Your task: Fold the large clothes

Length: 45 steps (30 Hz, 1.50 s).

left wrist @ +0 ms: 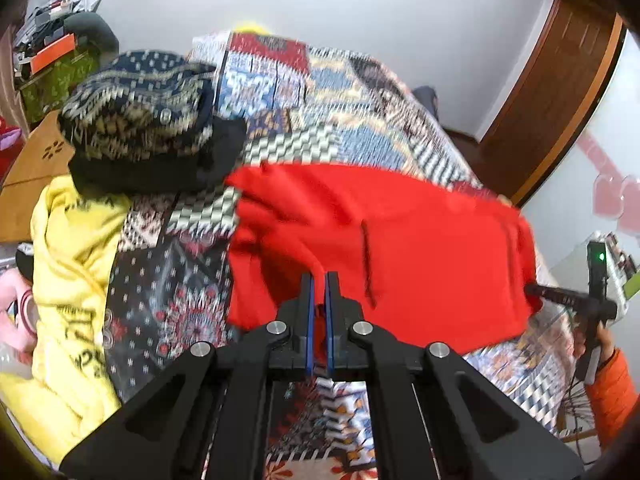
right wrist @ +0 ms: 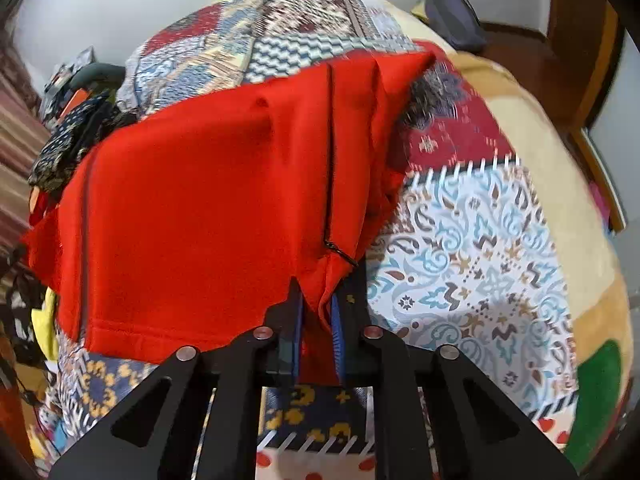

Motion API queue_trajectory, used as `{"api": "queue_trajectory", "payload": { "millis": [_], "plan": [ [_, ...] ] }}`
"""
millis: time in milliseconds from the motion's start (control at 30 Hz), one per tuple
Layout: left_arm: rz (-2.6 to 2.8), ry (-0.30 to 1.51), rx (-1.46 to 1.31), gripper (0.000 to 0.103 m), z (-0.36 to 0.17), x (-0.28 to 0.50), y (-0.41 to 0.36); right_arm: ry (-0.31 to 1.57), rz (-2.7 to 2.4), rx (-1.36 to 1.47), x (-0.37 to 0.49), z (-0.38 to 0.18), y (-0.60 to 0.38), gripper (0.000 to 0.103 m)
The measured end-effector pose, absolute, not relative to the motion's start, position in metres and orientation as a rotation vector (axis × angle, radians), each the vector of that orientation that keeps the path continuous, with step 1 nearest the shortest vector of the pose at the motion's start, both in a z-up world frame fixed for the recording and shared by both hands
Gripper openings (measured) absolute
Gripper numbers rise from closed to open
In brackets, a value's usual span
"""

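Observation:
A large red garment (left wrist: 400, 248) lies spread across the patchwork bedspread (left wrist: 320, 92), with a dark zipper line visible in the right wrist view (right wrist: 331, 152). My left gripper (left wrist: 319, 280) is shut on the near edge of the red garment, with red cloth pinched between its blue pads. My right gripper (right wrist: 318, 300) is shut on another edge of the red garment (right wrist: 208, 208) near the zipper pull. The right gripper also shows in the left wrist view (left wrist: 532, 290) at the garment's right edge.
A dark patterned knit garment (left wrist: 140, 120) lies piled at the bed's back left, beside a yellow garment (left wrist: 72, 280). A wooden door (left wrist: 560, 92) stands at the right. A dark cushion (right wrist: 454, 12) lies at the bed's far end. Clutter fills the left side (left wrist: 52, 40).

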<state>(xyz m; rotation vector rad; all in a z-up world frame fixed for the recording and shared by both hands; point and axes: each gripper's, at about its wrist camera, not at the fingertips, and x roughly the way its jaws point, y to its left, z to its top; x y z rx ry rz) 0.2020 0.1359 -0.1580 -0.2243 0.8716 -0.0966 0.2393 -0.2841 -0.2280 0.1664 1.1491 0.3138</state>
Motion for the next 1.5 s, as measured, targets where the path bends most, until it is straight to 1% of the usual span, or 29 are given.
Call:
{"api": "queue_trajectory", "payload": {
  "millis": [267, 433, 567, 667, 733, 800, 833, 867, 900, 967, 1000, 1067, 1233, 1300, 1400, 1500],
  "plan": [
    [-0.104, 0.788, -0.271, 0.002, -0.121, 0.235, 0.152, 0.977, 0.389, 0.185, 0.252, -0.150, -0.286, 0.009],
    [-0.050, 0.739, -0.310, 0.002, -0.106, 0.277, 0.174, 0.894, 0.367, 0.160, 0.286, -0.123, -0.285, 0.009],
    [0.006, 0.746, -0.334, 0.002, -0.111, 0.314, 0.190, 0.881, 0.325, 0.145, 0.326, -0.123, -0.276, 0.008],
    [0.061, 0.779, -0.297, 0.002, -0.128, 0.344, 0.194, 0.906, 0.298, 0.137, 0.354, -0.135, -0.269, 0.009],
    [0.107, 0.835, -0.245, 0.002, -0.149, 0.364, 0.191, 0.951, 0.282, 0.152, 0.374, -0.150, -0.267, 0.010],
    [0.123, 0.888, -0.220, 0.003, -0.168, 0.375, 0.188, 0.994, 0.254, 0.164, 0.387, -0.161, -0.267, 0.017],
    [0.119, 0.902, -0.216, 0.004, -0.173, 0.378, 0.187, 1.014, 0.223, 0.178, 0.394, -0.170, -0.266, 0.018],
    [0.109, 0.921, -0.210, 0.005, -0.178, 0.381, 0.185, 1.021, 0.209, 0.194, 0.398, -0.172, -0.267, 0.024],
    [0.100, 0.935, -0.199, 0.006, -0.182, 0.383, 0.182, 1.021, 0.195, 0.209, 0.400, -0.173, -0.268, 0.026],
    [0.093, 0.929, -0.180, 0.008, -0.182, 0.382, 0.177, 1.008, 0.172, 0.226, 0.400, -0.170, -0.271, 0.026],
    [0.090, 0.924, -0.166, 0.010, -0.181, 0.381, 0.173, 1.001, 0.167, 0.228, 0.399, -0.167, -0.272, 0.028],
    [0.076, 0.911, -0.137, 0.013, -0.175, 0.377, 0.166, 0.981, 0.181, 0.225, 0.396, -0.159, -0.271, 0.031],
    [0.012, 0.907, -0.114, 0.017, -0.165, 0.368, 0.146, 0.966, 0.255, 0.155, 0.386, -0.148, -0.246, 0.032],
    [-0.016, 0.905, -0.096, 0.024, -0.162, 0.362, 0.132, 0.967, 0.295, 0.124, 0.380, -0.147, -0.231, 0.035],
    [-0.051, 0.898, -0.077, 0.031, -0.160, 0.355, 0.114, 0.967, 0.369, 0.069, 0.365, -0.147, -0.201, 0.041],
    [-0.092, 0.906, -0.046, 0.035, -0.163, 0.347, 0.092, 0.971, 0.436, 0.017, 0.350, -0.151, -0.171, 0.042]
  ]
}}
